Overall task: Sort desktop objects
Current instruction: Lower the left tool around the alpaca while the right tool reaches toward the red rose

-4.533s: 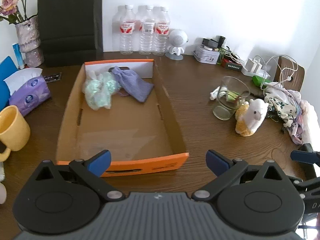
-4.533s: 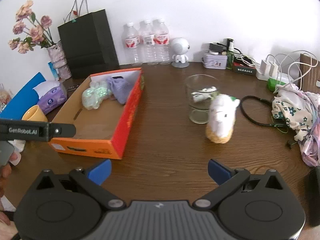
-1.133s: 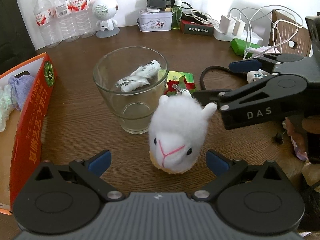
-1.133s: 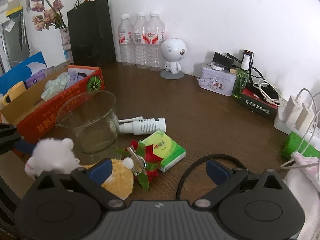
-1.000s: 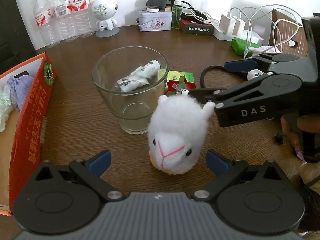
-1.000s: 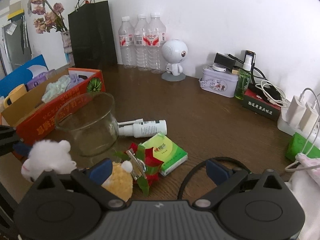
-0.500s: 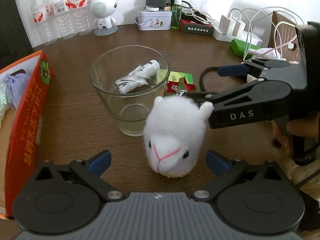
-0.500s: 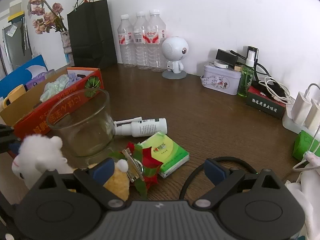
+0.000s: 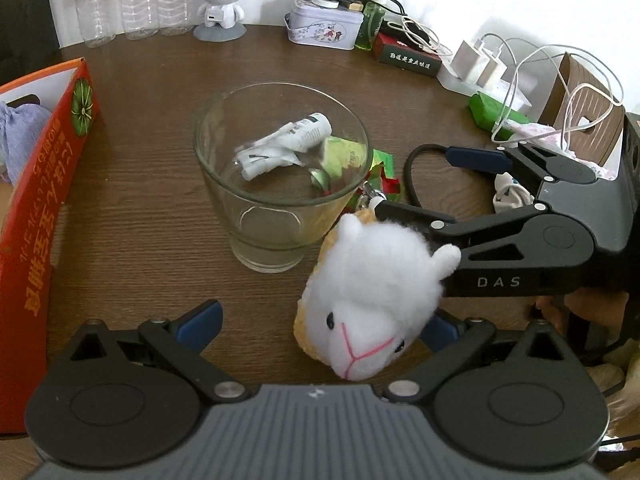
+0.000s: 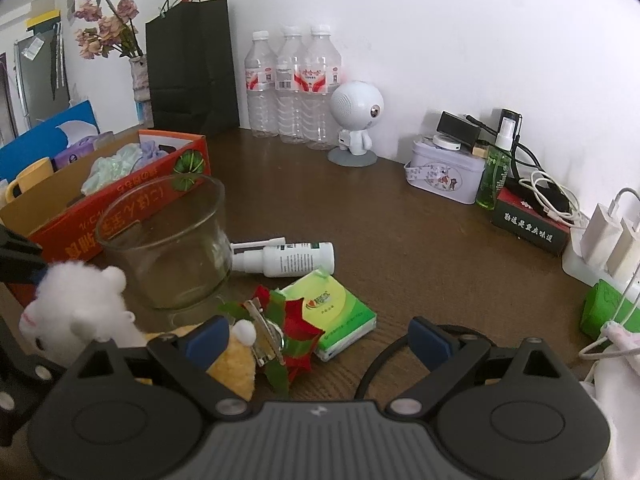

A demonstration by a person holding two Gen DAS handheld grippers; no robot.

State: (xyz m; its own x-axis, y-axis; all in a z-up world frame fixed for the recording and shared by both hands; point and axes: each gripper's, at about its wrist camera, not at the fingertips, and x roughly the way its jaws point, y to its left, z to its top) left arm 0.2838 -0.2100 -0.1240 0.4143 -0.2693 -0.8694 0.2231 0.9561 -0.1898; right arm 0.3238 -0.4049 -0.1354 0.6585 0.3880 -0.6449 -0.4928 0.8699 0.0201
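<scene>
White plush alpaca (image 9: 372, 300) on the wooden desk (image 9: 160, 216), tilted, just beside a glass cup (image 9: 280, 184). Left gripper (image 9: 316, 326), fingers spread wide, brackets the toy without clamping it. Right gripper (image 10: 318, 336), likewise spread, has one finger behind the toy's body.

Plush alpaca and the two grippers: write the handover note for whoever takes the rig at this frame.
Left gripper: open, fingers either side of the plush alpaca, not closed on it.
Right gripper: open, nothing held; one finger lies behind the alpaca's back.
Alpaca tilts head-down on the desk beside the empty glass cup.
Behind the cup lie a white spray bottle, a green tissue pack and a red-green hair clip; a black cable loop lies to their right.
Done: orange box already holds a purple pouch and a pale green bundle.
Left: alpaca and the loose items, still unsorted.
</scene>
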